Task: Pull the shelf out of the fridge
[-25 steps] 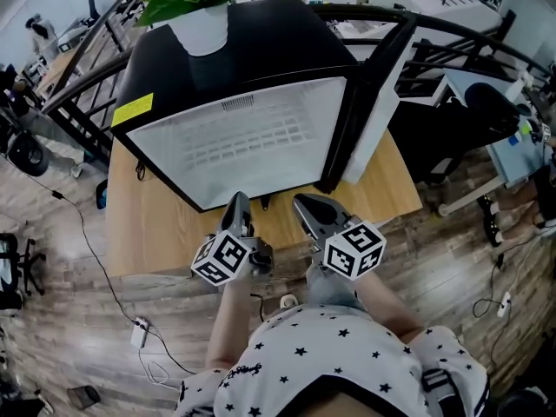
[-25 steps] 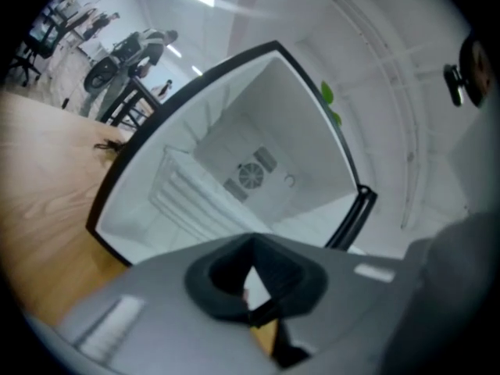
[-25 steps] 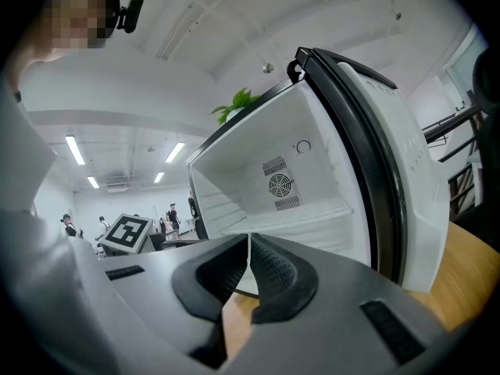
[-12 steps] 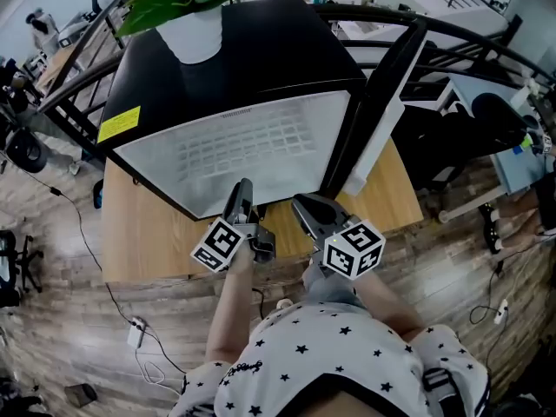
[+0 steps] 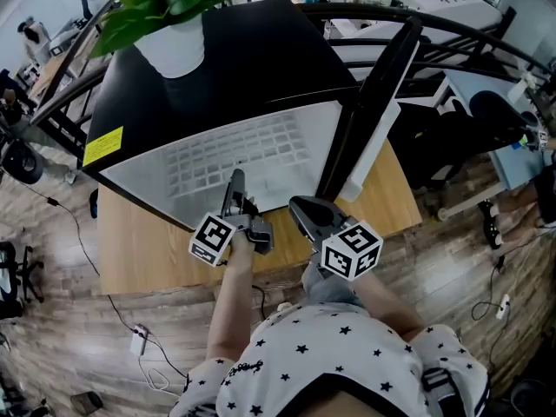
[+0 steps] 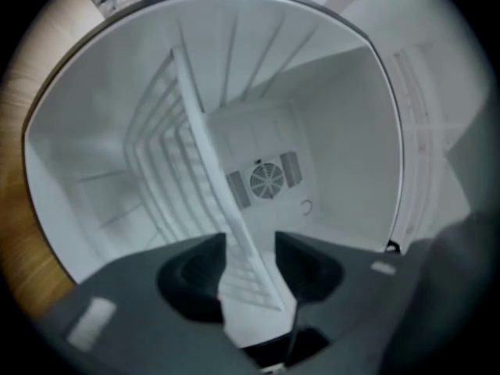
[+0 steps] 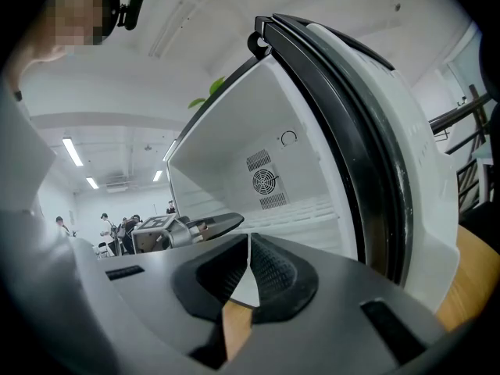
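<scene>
Head view: I see the fridge (image 5: 252,50) on the table (image 5: 148,250), with its door (image 5: 373,102) swung open at the right. The shelf (image 5: 234,150) lies in the white cavity. My left gripper (image 5: 235,185) reaches the near edge of the opening. My right gripper (image 5: 300,205) sits just right of it, outside.

Left gripper view: the jaws are opening. The shelf's near edge runs between them, and the pads are off it. A fan (image 6: 267,181) shows on the far wall.

Right gripper view: the jaws are clenched together, empty, and point into the cavity beside the door.
</scene>
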`<move>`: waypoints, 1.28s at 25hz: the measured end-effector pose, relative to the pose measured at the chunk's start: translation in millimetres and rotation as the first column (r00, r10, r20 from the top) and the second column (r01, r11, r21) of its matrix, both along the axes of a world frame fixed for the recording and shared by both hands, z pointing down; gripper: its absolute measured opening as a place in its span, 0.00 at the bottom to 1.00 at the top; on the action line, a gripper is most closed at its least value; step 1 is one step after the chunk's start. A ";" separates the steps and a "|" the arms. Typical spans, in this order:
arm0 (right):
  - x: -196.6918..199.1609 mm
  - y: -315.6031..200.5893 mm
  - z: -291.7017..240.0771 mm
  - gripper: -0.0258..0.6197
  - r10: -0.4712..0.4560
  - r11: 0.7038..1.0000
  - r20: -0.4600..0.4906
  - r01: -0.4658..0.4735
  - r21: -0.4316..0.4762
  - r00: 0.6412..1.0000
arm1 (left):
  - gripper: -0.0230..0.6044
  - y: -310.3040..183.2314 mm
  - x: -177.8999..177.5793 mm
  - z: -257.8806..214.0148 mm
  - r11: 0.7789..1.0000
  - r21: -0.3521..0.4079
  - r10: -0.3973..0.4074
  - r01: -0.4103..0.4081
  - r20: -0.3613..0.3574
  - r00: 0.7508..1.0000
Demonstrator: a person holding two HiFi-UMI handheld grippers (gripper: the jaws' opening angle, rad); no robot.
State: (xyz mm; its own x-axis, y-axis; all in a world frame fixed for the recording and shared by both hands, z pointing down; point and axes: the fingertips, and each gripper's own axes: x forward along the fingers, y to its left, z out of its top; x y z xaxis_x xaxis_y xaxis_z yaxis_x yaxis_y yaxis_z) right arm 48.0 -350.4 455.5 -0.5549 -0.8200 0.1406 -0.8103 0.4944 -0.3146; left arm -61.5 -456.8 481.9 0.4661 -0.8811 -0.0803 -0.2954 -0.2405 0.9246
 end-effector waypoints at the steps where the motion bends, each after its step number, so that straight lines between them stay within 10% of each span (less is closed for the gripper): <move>1: 0.6 -1.4 0.9 0.08 0.001 1.000 0.000 -0.001 0.000 1.000 | 0.33 -3.9 0.2 0.1 1.000 -0.002 -0.004 0.004 -0.009 1.000; 32: 14.8 -2.3 10.5 0.08 0.031 0.999 -0.001 -0.031 -0.030 1.000 | 0.11 -53.5 -0.5 6.8 0.988 -0.101 -0.136 0.119 -0.178 0.975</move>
State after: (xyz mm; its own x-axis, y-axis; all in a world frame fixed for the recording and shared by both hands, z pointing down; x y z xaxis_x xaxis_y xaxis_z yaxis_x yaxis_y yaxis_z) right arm 62.7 -352.7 466.0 -0.5290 -0.8322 0.1659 -0.8254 0.4593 -0.3283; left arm -62.1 -510.2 488.8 0.3340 -0.9398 -0.0726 -0.1411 -0.1260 0.9819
